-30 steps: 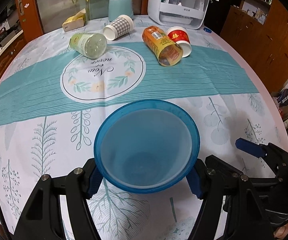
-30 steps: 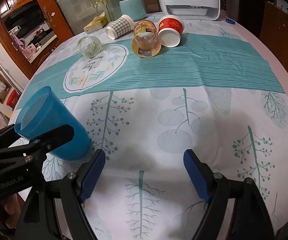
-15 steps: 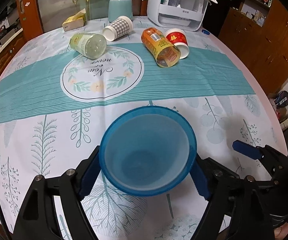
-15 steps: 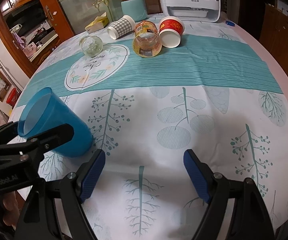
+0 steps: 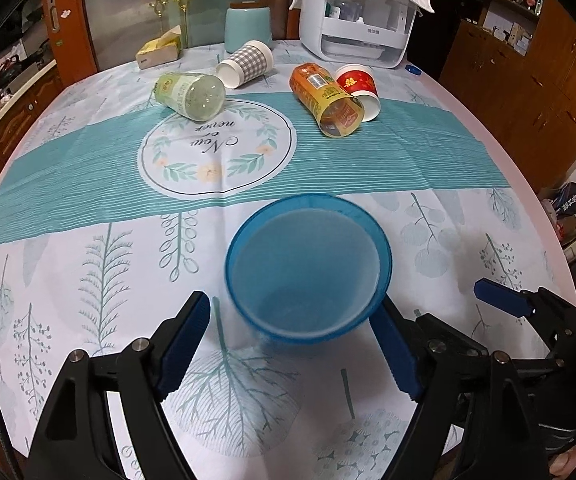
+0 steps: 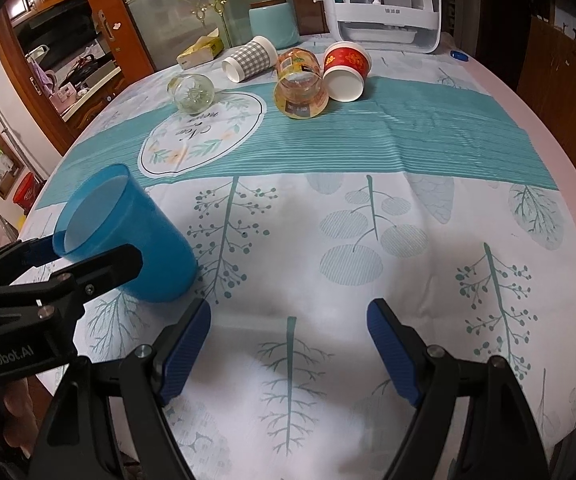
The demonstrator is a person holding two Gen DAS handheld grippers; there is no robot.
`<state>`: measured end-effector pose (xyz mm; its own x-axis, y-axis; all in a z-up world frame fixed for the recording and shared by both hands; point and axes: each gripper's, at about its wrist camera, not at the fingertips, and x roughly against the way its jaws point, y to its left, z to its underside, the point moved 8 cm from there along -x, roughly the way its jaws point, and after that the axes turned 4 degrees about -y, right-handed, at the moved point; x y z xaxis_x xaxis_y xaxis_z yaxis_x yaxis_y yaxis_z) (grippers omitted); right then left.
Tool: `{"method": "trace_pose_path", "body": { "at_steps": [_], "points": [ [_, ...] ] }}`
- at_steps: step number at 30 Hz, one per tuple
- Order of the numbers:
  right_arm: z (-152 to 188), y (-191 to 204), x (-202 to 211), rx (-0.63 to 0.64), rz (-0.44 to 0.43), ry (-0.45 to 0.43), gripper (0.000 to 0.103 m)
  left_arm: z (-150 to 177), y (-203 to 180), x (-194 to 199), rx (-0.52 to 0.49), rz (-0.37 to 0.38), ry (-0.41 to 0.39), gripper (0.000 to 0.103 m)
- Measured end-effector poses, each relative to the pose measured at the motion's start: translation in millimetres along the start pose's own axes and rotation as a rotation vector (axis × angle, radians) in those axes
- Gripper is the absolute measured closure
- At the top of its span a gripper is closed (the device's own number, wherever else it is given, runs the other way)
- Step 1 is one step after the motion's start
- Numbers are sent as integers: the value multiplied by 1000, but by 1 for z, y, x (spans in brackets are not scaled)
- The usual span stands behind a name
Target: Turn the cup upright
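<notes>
A blue plastic cup [image 5: 307,268] stands tilted on its base on the tablecloth, mouth toward the left wrist camera. My left gripper [image 5: 289,340] is open; the left finger stands clear of the cup and the right finger lies close by its wall. In the right wrist view the cup [image 6: 128,236] leans left, with the left gripper's fingers [image 6: 100,264] around its rim. My right gripper [image 6: 288,348] is open and empty above bare cloth, right of the cup.
Further back lie a green-labelled glass [image 5: 190,96], a checked paper cup [image 5: 246,64], an orange-labelled glass [image 5: 327,100] and a red paper cup [image 5: 359,86], all on their sides. A white appliance [image 5: 361,32], a teal jar [image 5: 248,30] and a tissue box [image 5: 160,50] stand at the far edge.
My left gripper has opened off the blue cup and drawn back. The cup now rests on the cloth, farther from the camera. The right gripper has barely moved.
</notes>
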<state>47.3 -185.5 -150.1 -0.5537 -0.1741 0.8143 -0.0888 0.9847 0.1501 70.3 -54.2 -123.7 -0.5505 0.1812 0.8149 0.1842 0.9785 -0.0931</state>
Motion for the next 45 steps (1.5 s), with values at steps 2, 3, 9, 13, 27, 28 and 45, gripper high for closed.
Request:
{"method": "trace_pose_path", "body": {
  "at_steps": [2,3,9,13,27,28,45],
  "points": [
    [2,2,3,7,4,-4,22,3,2,5,1,-4,-6,23],
    [4,3,5,10,5,-6,22,5,3,8,0,-7,-11,23],
    [11,8,14,21,14,-21,22,15,12,27,13,-42,-52,23],
    [18,10,23,24,23,-35,22,26,18,38,37,-62,-55,23],
    [15,19,72,30,58,-172,22,33,26,75,47,-167,-131,10],
    [14,19,75,24,55,-180,22,33,26,76,52,-169,-130,10],
    [1,28,100,34,61,-261,22,30,24,81,64,-195,-133,10]
  ]
}}
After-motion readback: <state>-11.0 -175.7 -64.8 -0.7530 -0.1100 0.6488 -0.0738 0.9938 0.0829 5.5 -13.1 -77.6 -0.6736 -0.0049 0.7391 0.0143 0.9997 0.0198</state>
